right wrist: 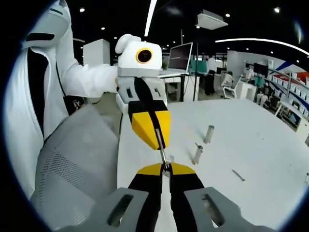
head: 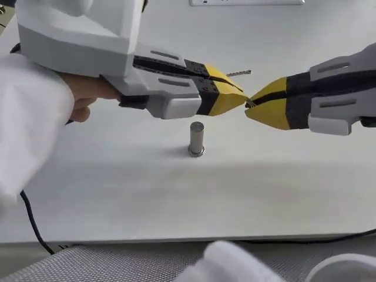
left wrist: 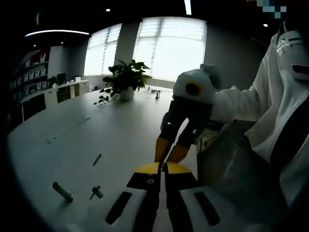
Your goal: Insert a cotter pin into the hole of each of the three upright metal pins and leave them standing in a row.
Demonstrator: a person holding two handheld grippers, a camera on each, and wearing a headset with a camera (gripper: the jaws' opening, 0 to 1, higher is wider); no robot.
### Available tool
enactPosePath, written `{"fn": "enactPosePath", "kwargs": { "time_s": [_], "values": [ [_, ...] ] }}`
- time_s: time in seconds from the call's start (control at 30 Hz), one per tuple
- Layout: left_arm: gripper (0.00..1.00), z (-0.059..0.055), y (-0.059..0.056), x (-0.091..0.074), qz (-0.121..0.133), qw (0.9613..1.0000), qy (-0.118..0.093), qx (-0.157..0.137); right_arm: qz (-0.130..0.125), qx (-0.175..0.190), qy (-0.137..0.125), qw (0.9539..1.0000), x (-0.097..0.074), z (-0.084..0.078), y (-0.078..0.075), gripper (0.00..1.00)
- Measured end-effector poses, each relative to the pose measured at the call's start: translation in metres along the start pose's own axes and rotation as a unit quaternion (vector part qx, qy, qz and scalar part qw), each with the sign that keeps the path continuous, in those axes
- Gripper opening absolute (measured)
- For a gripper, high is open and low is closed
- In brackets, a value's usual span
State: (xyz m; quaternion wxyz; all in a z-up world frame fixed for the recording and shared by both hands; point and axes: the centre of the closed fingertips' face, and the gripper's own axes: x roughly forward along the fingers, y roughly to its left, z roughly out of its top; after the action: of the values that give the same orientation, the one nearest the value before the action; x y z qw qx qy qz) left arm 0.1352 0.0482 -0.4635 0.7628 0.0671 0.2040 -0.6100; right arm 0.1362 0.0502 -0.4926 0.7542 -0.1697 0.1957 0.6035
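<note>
Head view shows the left gripper and the right gripper held up over the white desk, tip to tip. Right gripper view shows the right gripper closed tight on a thin pin. The pin's other end lies against the yellow tip of the left gripper. That gripper's jaws are pressed together, but I cannot tell if it pinches the pin too. One metal post stands upright on the desk just below the two tips. A spare pin lies flat on the desk behind them. Right gripper view also shows a far post and a near post standing close together on the desk
</note>
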Motion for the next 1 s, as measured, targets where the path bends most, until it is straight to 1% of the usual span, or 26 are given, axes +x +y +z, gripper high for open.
{"fn": "enactPosePath", "kwargs": {
  "time_s": [0.03, 0.17, 0.23, 0.27, 0.3, 0.33, 0.4, 0.5, 0.53, 0.6, 0.67, 0.7, 0.73, 0.77, 0.8, 0.83, 0.87, 0.9, 0.93, 1.0],
  "values": [
    [0.0, -0.002, -0.001, 0.0, -0.002, 1.0, 0.005, 0.005, 0.003, -0.001, 0.003, 1.0, 0.0, -0.001, 0.002, 0.0],
    [0.0, -0.007, -0.002, 0.001, -0.006, 0.9997, 0.016, 0.018, 0.009, -0.001, 0.008, 0.9999, -0.001, -0.004, 0.004, 0.0],
    [0.0, -0.014, -0.003, 0.0, -0.009, 0.9991, 0.028, 0.031, 0.012, -0.002, 0.012, 0.9998, -0.001, -0.005, 0.005, 0.0],
    [0.0, -0.017, -0.005, 0.0, -0.013, 0.9987, 0.034, 0.035, 0.017, -0.006, 0.015, 0.9997, -0.002, -0.006, 0.007, 0.0],
    [0.0, -0.018, -0.005, 0.0, -0.014, 0.9986, 0.036, 0.035, 0.02, -0.009, 0.016, 0.9996, -0.003, -0.006, 0.006, 0.0],
    [0.0, -0.021, -0.006, 0.0, -0.015, 0.9982, 0.045, 0.036, 0.025, -0.011, 0.018, 0.9995, -0.003, -0.007, 0.008, 0.0],
    [0.0, -0.025, -0.008, 0.0, -0.016, 0.9974, 0.051, 0.047, 0.031, -0.017, 0.024, 0.9991, -0.003, -0.008, 0.011, 0.0],
    [0.0, -0.034, -0.008, 0.002, -0.015, 0.9958, 0.068, 0.06, 0.038, -0.026, 0.032, 0.9984, -0.002, -0.01, 0.014, 0.0],
    [0.0, -0.035, -0.009, 0.002, -0.016, 0.9956, 0.07, 0.061, 0.04, -0.028, 0.035, 0.9982, -0.002, -0.01, 0.015, 0.0],
    [0.0, -0.035, -0.009, 0.003, -0.014, 0.9963, 0.069, 0.05, 0.041, -0.03, 0.039, 0.9979, -0.002, -0.012, 0.015, 0.0],
    [0.01, -0.035, -0.009, 0.003, -0.01, 0.9965, 0.065, 0.052, 0.039, -0.034, 0.041, 0.9978, -0.001, -0.012, 0.015, 0.0],
    [0.01, -0.035, -0.007, 0.003, -0.006, 0.9966, 0.061, 0.054, 0.038, -0.037, 0.043, 0.9977, -0.001, -0.012, 0.016, 0.0],
    [0.02, -0.034, -0.004, 0.002, -0.001, 0.9961, 0.053, 0.07, 0.037, -0.038, 0.043, 0.9976, -0.001, -0.011, 0.016, 0.0],
    [0.03, -0.033, -0.002, 0.002, 0.0, 0.9944, 0.046, 0.095, 0.036, -0.042, 0.044, 0.9975, 0.0, -0.011, 0.018, 0.0],
    [0.08, -0.035, -0.002, 0.001, 0.014, 0.9926, 0.053, 0.108, 0.032, -0.045, 0.051, 0.9972, 0.001, -0.013, 0.018, 0.0],
    [0.14, -0.038, -0.002, 0.0, 0.017, 0.9939, 0.061, 0.091, 0.025, -0.052, 0.063, 0.9963, 0.001, -0.018, 0.015, 0.0],
    [0.19, -0.041, 0.003, -0.001, 0.023, 0.9936, 0.067, 0.088, 0.023, -0.058, 0.078, 0.995, 0.002, -0.024, 0.014, 0.0],
    [0.25, -0.044, 0.007, -0.002, 0.032, 0.9925, 0.074, 0.092, 0.024, -0.055, 0.08, 0.995, 0.004, -0.027, 0.014, 0.0],
    [0.27, -0.049, 0.014, -0.004, 0.044, 0.9903, 0.087, 0.099, 0.022, -0.054, 0.085, 0.9946, 0.006, -0.03, 0.013, 0.0],
    [0.26, -0.057, 0.02, -0.005, 0.047, 0.9892, 0.101, 0.095, 0.016, -0.055, 0.098, 0.9935, 0.009, -0.036, 0.011, 0.0]
  ]
}}
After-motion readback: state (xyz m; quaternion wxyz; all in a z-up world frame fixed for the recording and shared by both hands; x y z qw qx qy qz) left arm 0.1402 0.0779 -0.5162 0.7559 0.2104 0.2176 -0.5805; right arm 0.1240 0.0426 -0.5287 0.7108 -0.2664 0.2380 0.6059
